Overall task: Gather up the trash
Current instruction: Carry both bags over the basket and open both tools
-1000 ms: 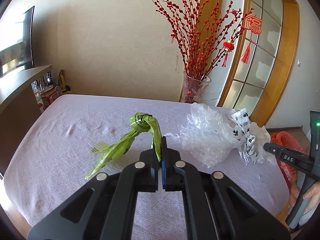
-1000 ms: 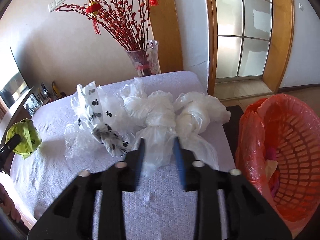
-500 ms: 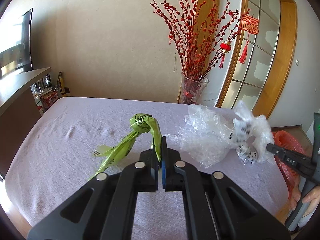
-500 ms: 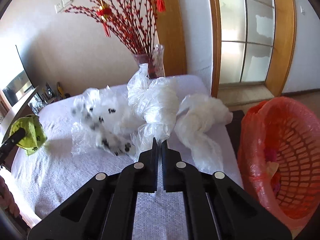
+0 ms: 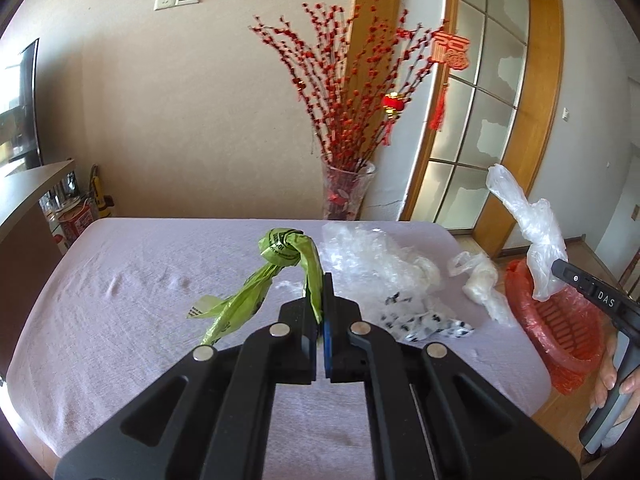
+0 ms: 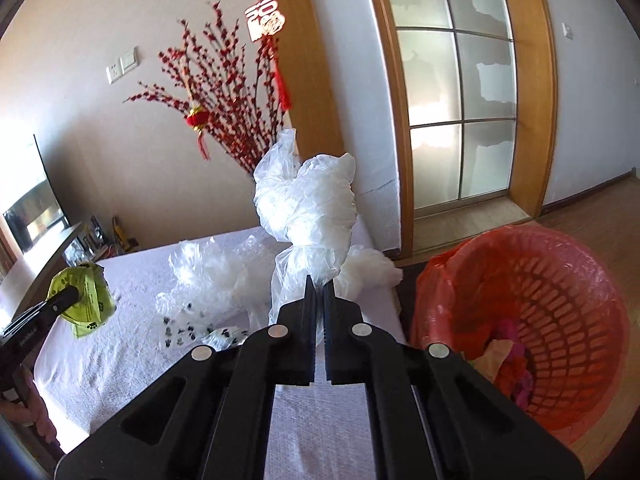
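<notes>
My left gripper (image 5: pixel 321 286) is shut on a knotted green plastic bag (image 5: pixel 280 254) and holds it above the table; the bag also shows in the right wrist view (image 6: pixel 86 300). My right gripper (image 6: pixel 319 286) is shut on a knotted clear white plastic bag (image 6: pixel 308 216) lifted off the table; it also shows in the left wrist view (image 5: pixel 536 236), near the red basket (image 6: pixel 532 320). A crumpled clear wrap (image 5: pixel 372 256), a black-spotted wrapper (image 5: pixel 420 322) and another white bag (image 5: pixel 480 280) lie on the table.
The table has a pale lilac cloth (image 5: pixel 132 312). The red basket (image 5: pixel 560 328) stands on the floor off the table's right edge, with trash inside. A glass vase of red branches (image 5: pixel 346 192) stands behind the table. A dark cabinet (image 5: pixel 24 208) is at the left.
My right gripper shut on the white bag and lifted it up off the table, toward the basket. The spotted wrapper fell back onto the cloth. The left gripper rose slightly with the green bag.
</notes>
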`<state>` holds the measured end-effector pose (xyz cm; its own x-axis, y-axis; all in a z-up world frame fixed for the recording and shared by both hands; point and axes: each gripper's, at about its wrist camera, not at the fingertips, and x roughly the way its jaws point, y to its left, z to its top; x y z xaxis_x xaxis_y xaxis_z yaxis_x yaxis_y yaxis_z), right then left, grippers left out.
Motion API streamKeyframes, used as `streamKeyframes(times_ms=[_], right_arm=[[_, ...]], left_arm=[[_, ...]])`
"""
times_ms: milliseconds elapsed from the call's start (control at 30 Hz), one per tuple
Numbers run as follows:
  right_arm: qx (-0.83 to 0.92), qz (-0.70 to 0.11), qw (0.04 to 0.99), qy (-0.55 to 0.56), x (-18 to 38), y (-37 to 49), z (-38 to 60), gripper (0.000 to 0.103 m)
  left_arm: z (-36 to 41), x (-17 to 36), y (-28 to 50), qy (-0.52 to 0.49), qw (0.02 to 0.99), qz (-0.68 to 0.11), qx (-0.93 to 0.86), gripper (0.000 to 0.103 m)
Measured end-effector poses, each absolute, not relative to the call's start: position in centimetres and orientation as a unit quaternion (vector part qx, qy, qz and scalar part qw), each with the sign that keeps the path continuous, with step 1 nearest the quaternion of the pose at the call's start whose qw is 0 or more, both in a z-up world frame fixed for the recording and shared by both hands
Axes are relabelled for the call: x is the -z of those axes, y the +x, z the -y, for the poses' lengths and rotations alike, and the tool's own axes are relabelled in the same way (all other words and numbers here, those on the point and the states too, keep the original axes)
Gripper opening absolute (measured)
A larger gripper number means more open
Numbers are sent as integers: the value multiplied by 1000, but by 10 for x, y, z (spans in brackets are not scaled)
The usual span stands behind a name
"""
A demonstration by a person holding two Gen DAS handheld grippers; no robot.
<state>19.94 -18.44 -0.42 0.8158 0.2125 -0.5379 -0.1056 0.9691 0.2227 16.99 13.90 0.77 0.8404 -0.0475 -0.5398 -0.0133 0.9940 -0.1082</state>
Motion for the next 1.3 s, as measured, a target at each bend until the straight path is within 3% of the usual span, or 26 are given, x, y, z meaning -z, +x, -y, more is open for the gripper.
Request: streamKeyframes(times_ms=[1300], right_arm=[[118, -251, 950, 141, 12, 139, 337, 3]], left_arm=[[115, -7, 192, -24, 908, -274, 315, 4]])
